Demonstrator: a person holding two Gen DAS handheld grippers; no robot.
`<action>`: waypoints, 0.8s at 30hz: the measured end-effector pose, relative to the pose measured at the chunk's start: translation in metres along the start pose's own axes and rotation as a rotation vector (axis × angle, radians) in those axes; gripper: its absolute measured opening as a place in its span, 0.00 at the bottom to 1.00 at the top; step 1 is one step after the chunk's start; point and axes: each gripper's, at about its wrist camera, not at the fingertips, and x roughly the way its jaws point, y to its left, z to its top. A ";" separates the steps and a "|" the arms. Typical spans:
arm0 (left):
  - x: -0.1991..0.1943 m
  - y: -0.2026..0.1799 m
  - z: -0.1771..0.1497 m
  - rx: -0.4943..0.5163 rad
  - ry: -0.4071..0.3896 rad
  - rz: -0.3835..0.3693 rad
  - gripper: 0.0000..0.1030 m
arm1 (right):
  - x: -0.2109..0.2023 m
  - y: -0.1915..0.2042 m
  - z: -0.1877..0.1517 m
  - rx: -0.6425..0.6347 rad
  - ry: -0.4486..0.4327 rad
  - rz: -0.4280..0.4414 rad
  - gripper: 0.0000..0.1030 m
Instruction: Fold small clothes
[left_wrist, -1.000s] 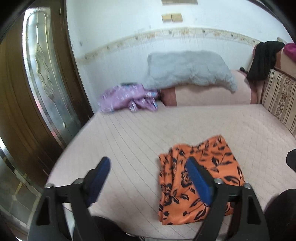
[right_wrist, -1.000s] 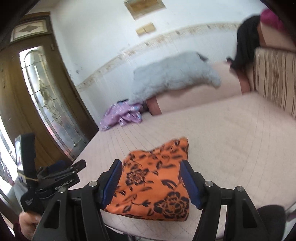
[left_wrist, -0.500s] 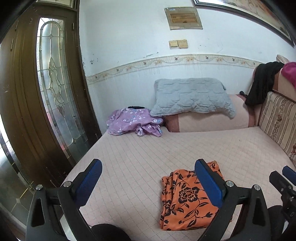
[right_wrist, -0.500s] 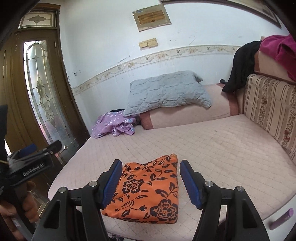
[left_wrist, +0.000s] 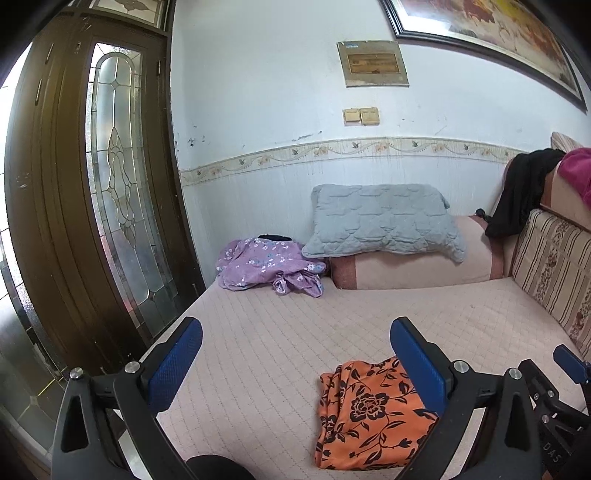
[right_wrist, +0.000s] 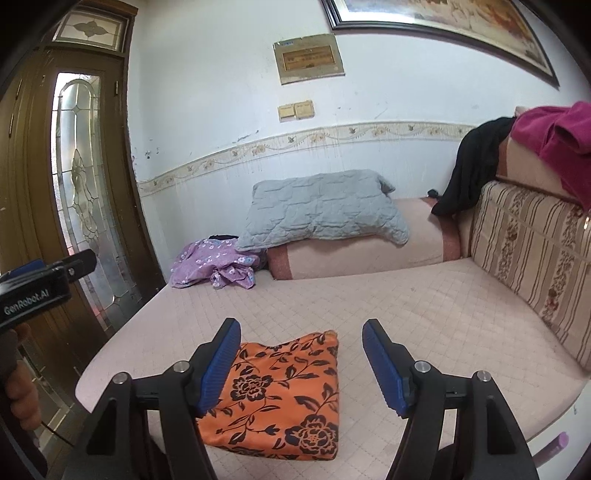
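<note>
At the far left of both views stands a brown wooden door with a tall patterned glass pane. In the right wrist view, the left gripper juts in from the left edge, held by a hand at the lower left. In its own view the left gripper fills the bottom of the frame with its blue pads spread wide and nothing between them. Right of the door, at the middle of the frame against the white wall, a crumpled purple flowered garment lies at the far end of the pink quilted bed. Just right of it a grey pillow leans on a pink bolster. The orange cloth with black flowers lies folded flat in the lower centre of the right wrist view, near the front edge of the bed (it sits at the lower right in the left wrist view). The right gripper is released — its blue pads stand apart, empty, framing the cloth without gripping it. At the upper right a black garment and a magenta one drape over a striped cushion.
</note>
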 end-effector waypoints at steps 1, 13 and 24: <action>-0.001 0.000 0.000 0.000 -0.003 0.000 0.99 | -0.001 0.000 0.001 -0.002 -0.005 -0.004 0.71; -0.003 -0.003 0.001 0.017 -0.003 -0.008 0.99 | -0.005 0.018 0.005 -0.059 -0.004 -0.042 0.72; 0.002 0.000 -0.001 0.030 0.011 -0.021 0.99 | -0.001 0.025 0.006 -0.071 0.007 -0.041 0.72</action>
